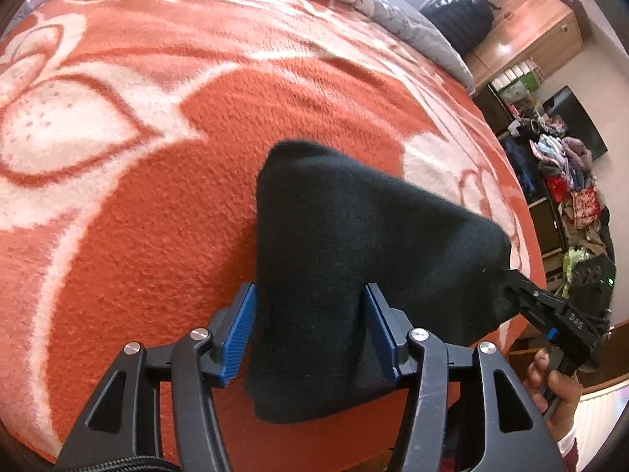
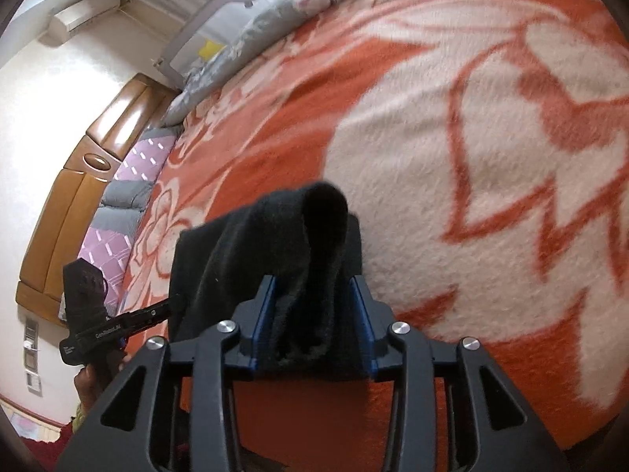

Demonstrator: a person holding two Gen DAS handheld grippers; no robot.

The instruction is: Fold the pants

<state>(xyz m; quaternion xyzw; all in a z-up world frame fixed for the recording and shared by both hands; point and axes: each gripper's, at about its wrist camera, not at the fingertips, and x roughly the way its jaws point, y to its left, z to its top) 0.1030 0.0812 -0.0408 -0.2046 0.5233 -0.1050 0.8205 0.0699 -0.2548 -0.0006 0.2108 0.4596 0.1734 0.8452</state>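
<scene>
The black pants (image 1: pixel 346 244) hang between my two grippers above an orange and white blanket (image 1: pixel 157 204) on a bed. My left gripper (image 1: pixel 310 314) is shut on one edge of the pants, the cloth bunched between its blue pads. My right gripper (image 2: pixel 312 306) is shut on the other edge of the pants (image 2: pixel 275 259), cloth draped over its jaws. The right gripper also shows in the left wrist view (image 1: pixel 511 275), at the pants' right end. The left gripper shows in the right wrist view (image 2: pixel 173 303), at the pants' left end.
A grey quilt (image 1: pixel 393 4) lies at the far edge of the bed. A wooden headboard (image 2: pixel 78 181) and purple pillows (image 2: pixel 129 181) are to the left. Shelves heaped with clothes (image 1: pixel 570 181) stand beyond the bed's right edge.
</scene>
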